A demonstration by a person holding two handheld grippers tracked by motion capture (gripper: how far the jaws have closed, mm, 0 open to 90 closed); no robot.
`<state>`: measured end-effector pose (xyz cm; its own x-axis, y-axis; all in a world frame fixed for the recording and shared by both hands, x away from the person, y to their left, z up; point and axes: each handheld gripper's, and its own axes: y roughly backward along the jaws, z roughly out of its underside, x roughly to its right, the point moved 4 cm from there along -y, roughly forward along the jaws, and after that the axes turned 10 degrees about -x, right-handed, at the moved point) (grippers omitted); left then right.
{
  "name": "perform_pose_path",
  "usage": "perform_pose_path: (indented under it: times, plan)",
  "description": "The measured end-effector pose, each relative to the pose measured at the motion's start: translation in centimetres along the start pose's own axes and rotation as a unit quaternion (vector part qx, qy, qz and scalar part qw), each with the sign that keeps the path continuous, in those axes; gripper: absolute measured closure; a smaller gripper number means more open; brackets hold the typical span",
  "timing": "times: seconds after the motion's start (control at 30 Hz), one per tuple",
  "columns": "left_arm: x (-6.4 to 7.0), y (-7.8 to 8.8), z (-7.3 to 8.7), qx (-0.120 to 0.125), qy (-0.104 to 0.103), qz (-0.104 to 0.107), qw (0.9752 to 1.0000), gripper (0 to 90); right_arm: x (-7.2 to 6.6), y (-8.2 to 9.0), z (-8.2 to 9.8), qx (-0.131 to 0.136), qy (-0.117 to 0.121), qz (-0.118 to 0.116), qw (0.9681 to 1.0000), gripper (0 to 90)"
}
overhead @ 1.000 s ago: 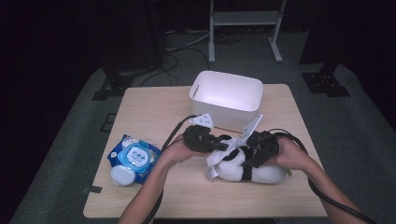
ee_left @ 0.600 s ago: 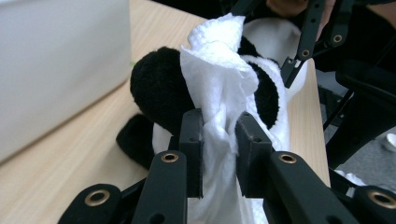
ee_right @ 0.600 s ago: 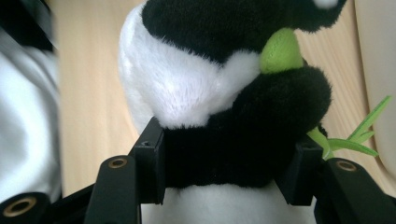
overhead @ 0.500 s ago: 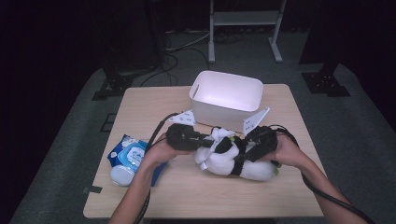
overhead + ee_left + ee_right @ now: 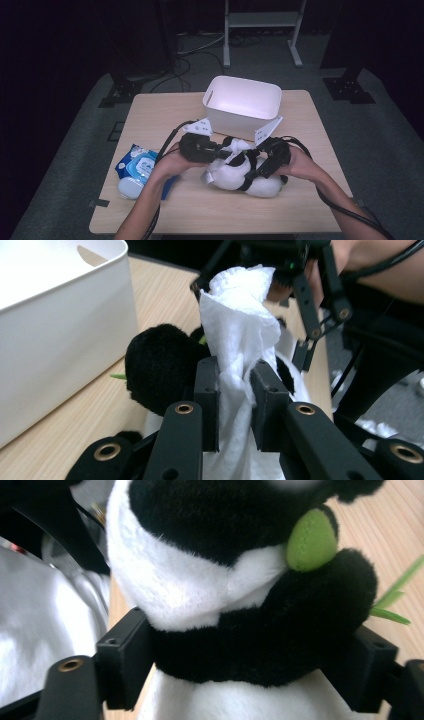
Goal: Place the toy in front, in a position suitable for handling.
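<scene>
A black-and-white plush panda (image 5: pixel 250 181) lies on the wooden table (image 5: pixel 300 125) in front of the white bin. My left gripper (image 5: pixel 220 150) is shut on a crumpled white wipe (image 5: pixel 240 325), held up against the panda's black fur (image 5: pixel 160 360). My right gripper (image 5: pixel 256 172) reaches over the panda from the right. Its jaws have just been opening wider, and the panda's black middle (image 5: pixel 235 645) still fills the gap and touches both pads (image 5: pixel 127 655). A green patch (image 5: pixel 312 540) shows on the plush. The wipe's lower end is hidden behind my left jaws.
An empty white bin (image 5: pixel 220 107) stands at the table's back middle, its wall (image 5: pixel 60 330) close beside my left gripper. A blue packet of wipes (image 5: pixel 140 165) lies at the left under the person's left forearm. Cables trail off the front edge.
The left gripper has shifted a little left and up with the wipe. The panda now lies slightly further left. The right hand has stayed put.
</scene>
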<state>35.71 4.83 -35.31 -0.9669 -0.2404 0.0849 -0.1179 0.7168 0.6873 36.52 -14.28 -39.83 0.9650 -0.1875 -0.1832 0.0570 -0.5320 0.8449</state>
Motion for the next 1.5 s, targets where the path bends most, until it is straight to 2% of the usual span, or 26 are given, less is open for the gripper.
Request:
perform_pose_path:
  times: [0.13, 0.2, 0.27, 0.4, 0.47, 0.5, 0.6, 0.7, 0.97, 1.1, 1.2, 1.3, 1.33, 1.37, 1.4, 1.43, 1.47, 1.5]
  plan:
    - [0.5, -0.7, -0.9, -0.004, -0.012, 0.004, 0.9999, 75.8, -0.3, 1.3, 0.5, -0.044, 0.001, 0.037, 0.9984, 17.3]
    - [0.6, -1.1, -1.4, 0.001, -0.014, 0.011, 0.9998, 75.8, -0.6, 2.0, 0.6, -0.045, -0.004, 0.046, 0.9979, 17.1]
    - [0.8, -1.3, -1.6, -0.001, -0.017, 0.012, 0.9998, 75.8, -0.7, 2.4, 0.8, -0.058, -0.003, 0.057, 0.9967, 16.4]
    - [1.0, -1.7, -2.0, 0.000, -0.019, 0.014, 0.9997, 75.7, -1.1, 3.1, 0.8, -0.086, 0.001, 0.088, 0.9924, 15.2]
    - [1.0, -1.8, -2.1, 0.000, -0.020, 0.016, 0.9997, 75.7, -1.3, 3.5, 0.8, -0.088, 0.001, 0.094, 0.9917, 15.2]
    - [1.0, -1.9, -2.2, 0.002, -0.020, 0.019, 0.9996, 75.7, -1.4, 4.2, 0.8, -0.080, 0.002, 0.105, 0.9912, 15.3]
    - [1.2, -2.1, -2.4, 0.005, -0.021, 0.024, 0.9995, 75.7, -1.9, 5.1, 0.5, -0.068, 0.005, 0.104, 0.9922, 15.4]
    - [1.4, -2.3, -2.6, 0.005, -0.023, 0.025, 0.9994, 75.7, -2.4, 4.8, -0.1, -0.085, 0.018, 0.118, 0.9892, 15.3]
    - [1.2, -2.8, -2.6, 0.003, -0.018, 0.021, 0.9996, 75.7, -2.3, 3.8, -0.7, -0.093, 0.017, 0.119, 0.9884, 11.6]
    - [0.9, -2.9, -2.5, 0.003, -0.014, 0.017, 0.9998, 75.7, -2.2, 4.0, -0.6, -0.087, 0.017, 0.128, 0.9878, 27.9]
    - [0.8, -2.9, -2.5, 0.002, -0.015, 0.016, 0.9998, 75.7, -2.2, 4.1, -0.4, -0.080, 0.025, 0.132, 0.9877, 38.5]
    - [0.6, -3.0, -2.4, 0.000, -0.015, 0.013, 0.9998, 75.7, -2.4, 4.2, -0.3, -0.077, 0.036, 0.142, 0.9861, 49.2]
    - [0.6, -3.0, -2.4, 0.001, -0.013, 0.014, 0.9998, 75.7, -2.5, 4.3, -0.3, -0.073, 0.036, 0.145, 0.9860, 54.3]
    - [0.6, -3.0, -2.3, 0.000, -0.012, 0.014, 0.9998, 75.7, -2.5, 4.4, -0.2, -0.068, 0.040, 0.145, 0.9864, 63.8]
    - [0.6, -3.1, -2.3, -0.001, -0.014, 0.017, 0.9998, 75.7, -2.5, 4.5, -0.2, -0.062, 0.046, 0.143, 0.9867, 87.9]
    - [0.6, -3.1, -2.3, -0.001, -0.014, 0.017, 0.9998, 75.5, -2.5, 4.7, -0.2, -0.046, 0.049, 0.127, 0.9896, 89.9]
    - [0.7, -3.4, -2.3, 0.001, -0.015, 0.027, 0.9995, 75.5, -2.3, 4.4, 0.0, -0.060, 0.040, 0.109, 0.9914, 89.9]
    - [0.8, -3.6, -2.4, -0.002, -0.016, 0.023, 0.9996, 75.5, -2.3, 4.3, 0.1, -0.063, 0.039, 0.103, 0.9919, 89.9]
